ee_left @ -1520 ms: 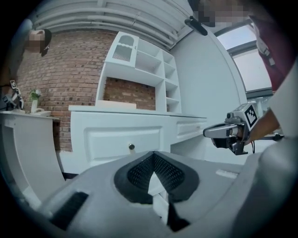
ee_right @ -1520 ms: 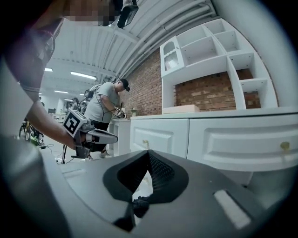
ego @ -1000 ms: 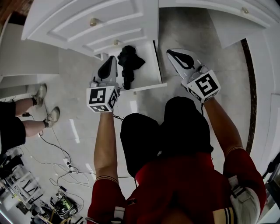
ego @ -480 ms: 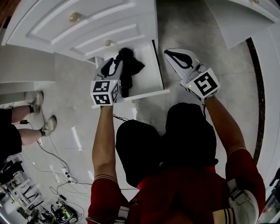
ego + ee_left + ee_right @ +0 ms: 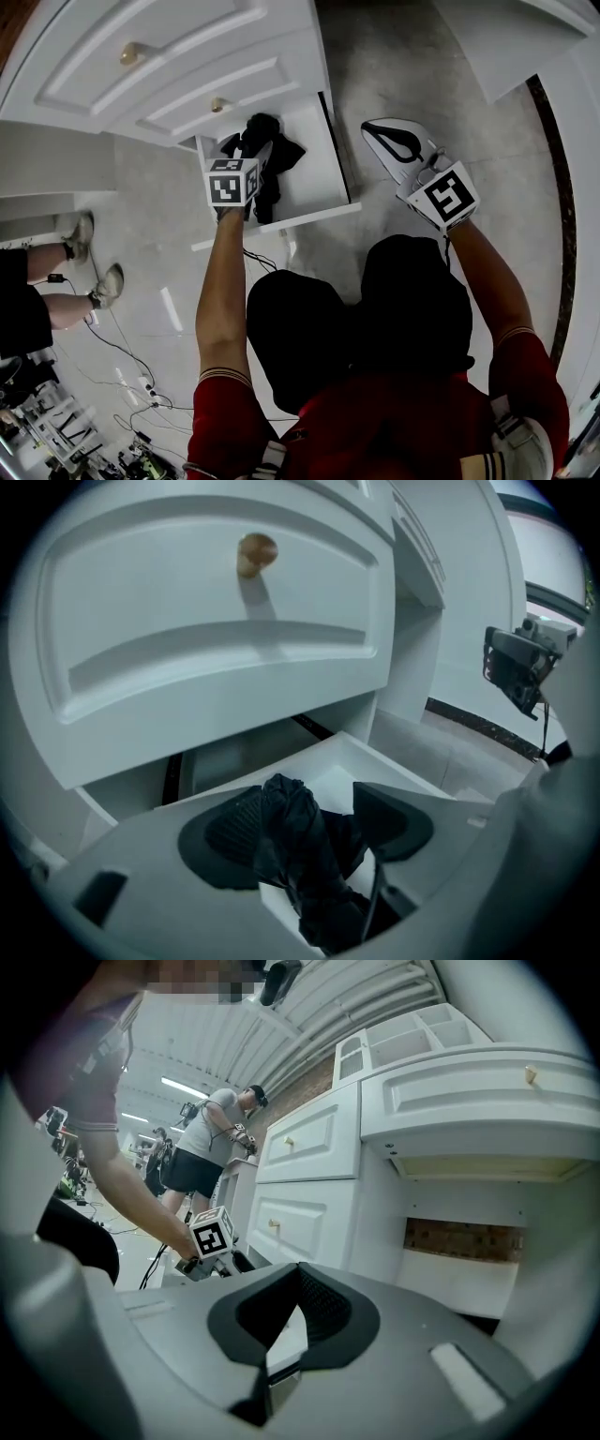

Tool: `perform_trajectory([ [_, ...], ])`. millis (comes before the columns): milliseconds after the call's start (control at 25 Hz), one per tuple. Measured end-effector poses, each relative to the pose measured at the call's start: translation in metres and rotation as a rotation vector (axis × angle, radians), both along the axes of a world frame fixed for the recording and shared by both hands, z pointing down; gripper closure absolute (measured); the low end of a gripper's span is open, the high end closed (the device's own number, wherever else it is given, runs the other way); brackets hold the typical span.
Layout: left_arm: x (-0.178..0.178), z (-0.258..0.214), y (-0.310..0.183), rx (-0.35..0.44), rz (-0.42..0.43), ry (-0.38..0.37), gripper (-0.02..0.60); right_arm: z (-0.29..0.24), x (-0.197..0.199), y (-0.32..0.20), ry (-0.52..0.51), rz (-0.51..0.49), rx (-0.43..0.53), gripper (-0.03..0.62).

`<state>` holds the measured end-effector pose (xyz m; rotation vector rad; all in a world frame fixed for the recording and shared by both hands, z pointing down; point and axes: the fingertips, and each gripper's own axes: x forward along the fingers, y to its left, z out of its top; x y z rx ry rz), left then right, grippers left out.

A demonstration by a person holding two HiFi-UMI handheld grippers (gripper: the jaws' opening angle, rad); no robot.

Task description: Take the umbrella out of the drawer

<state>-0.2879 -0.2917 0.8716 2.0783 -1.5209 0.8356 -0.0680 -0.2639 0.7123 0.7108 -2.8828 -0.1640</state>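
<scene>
**At the open bottom drawer: umbrella bracketed by the left tongs**

Far left in the head view, a bystander's bare legs [image 5: 56, 300] in pale shoes stand on the glossy grey floor [image 5: 403, 56]. Thin cables [image 5: 112, 337] trail close by. White cabinet fronts [image 5: 169, 56] with raised moulded frames carry small, round, brass-coloured knobs [image 5: 255, 553]. Below them the drawer [image 5: 314, 208] is pulled out. It is a smooth white box with thin straight walls and a flat pale bottom.

The left gripper [image 5: 246, 150] reaches down into the drawer's left half. Its jaws are spread, with ribbed black pads [image 5: 220, 832] on either side of the umbrella [image 5: 302, 850]. The left pad lies against the fabric; contact at the right pad cannot be judged.

The umbrella is black and folded, its limp, crumpled cloth bunched into a lumpy column. It lies lengthwise in the drawer, back to front, left of centre. Bare drawer bottom shows to its right, up to the right wall. The cabinet front above overhangs the drawer's rear.

The right gripper [image 5: 370, 128] hangs outside the drawer, just beyond its right wall, over bare floor. Its jaws are pressed together at the tips with nothing between them. Open floor runs on to the right as far as a dark border strip [image 5: 553, 234].
</scene>
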Motion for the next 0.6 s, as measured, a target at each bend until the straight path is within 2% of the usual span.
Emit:
perform_trajectory([
  [200,-0.007,0.036,-0.010,-0.094,-0.024,-0.014,0.246,0.003,0.012,-0.003,-0.016,0.016,0.016,0.582],
  [320,-0.014,0.054,-0.011,-0.149,-0.056,-0.022,0.209,0.013,0.021,-0.003,-0.001,0.030,0.006,0.582],
  [480,-0.018,0.079,-0.007,-0.228,-0.086,-0.012,0.163,0.021,0.029,-0.003,0.019,0.045,-0.002,0.582],
  [600,-0.020,0.094,-0.004,-0.269,-0.093,-0.006,0.152,0.025,0.031,-0.001,0.024,0.044,-0.002,0.582],
])
